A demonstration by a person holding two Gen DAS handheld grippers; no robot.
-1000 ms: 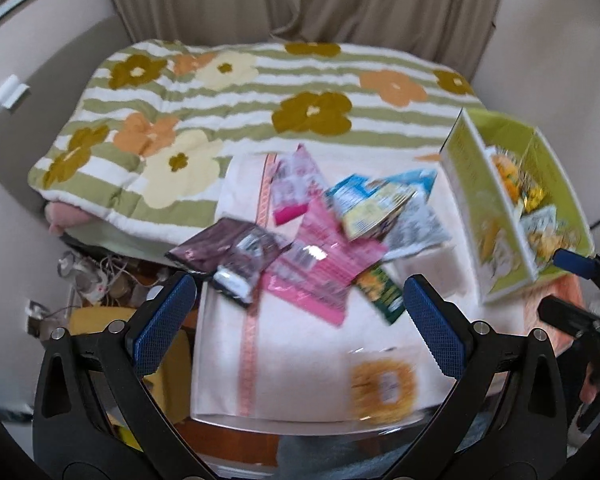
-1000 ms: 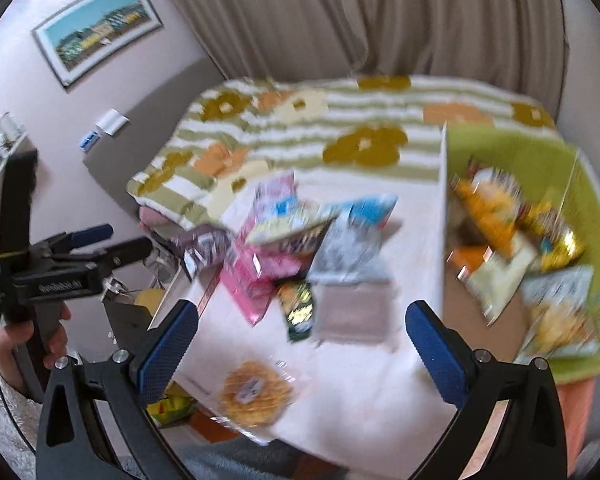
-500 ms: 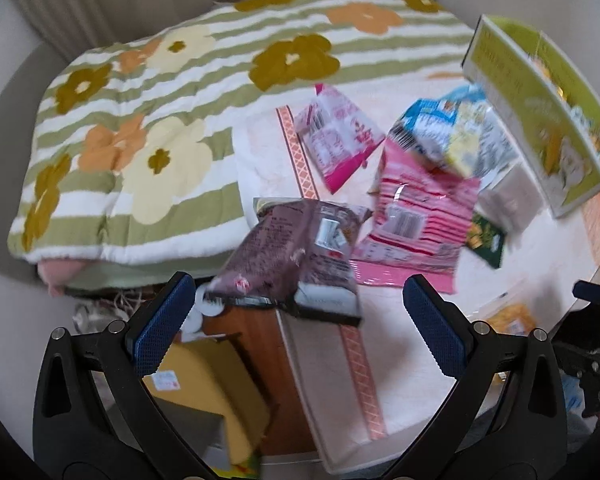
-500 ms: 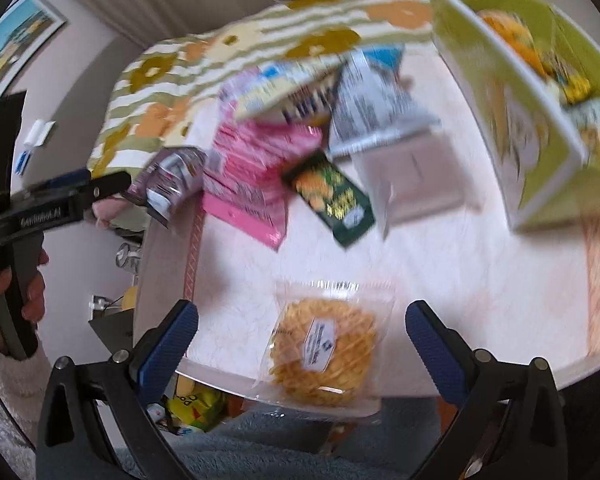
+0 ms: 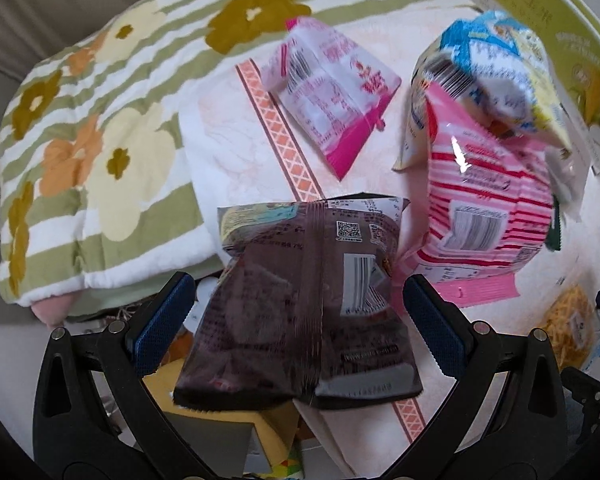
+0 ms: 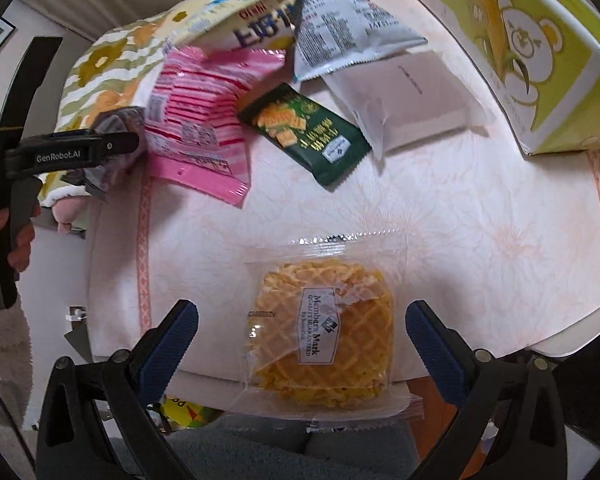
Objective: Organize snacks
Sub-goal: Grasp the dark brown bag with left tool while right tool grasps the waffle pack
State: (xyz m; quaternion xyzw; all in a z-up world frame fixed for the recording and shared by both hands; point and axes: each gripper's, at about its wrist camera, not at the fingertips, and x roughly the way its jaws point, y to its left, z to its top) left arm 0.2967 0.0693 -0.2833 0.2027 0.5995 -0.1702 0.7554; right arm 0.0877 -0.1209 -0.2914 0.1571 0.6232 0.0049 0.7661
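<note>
A dark brown snack packet lies at the table's left edge, partly overhanging it. My left gripper is open, with a finger on each side of the packet. In the right wrist view, a clear packet with a yellow waffle biscuit lies at the table's near edge. My right gripper is open, and the packet sits between its blue pads without being touched. The left gripper also shows there side-on, held by a hand. Behind lie a pink striped packet, a green cracker packet and a white packet.
A green cardboard box with snacks stands at the table's right. A pink-white packet and a blue-yellow bag lie further back. A floral striped blanket lies left of the table's white cloth. A yellow box sits below the table.
Both grippers have come down and closer to the table. The left one now straddles the brown packet, and the right one frames the waffle packet. Both stay open.
</note>
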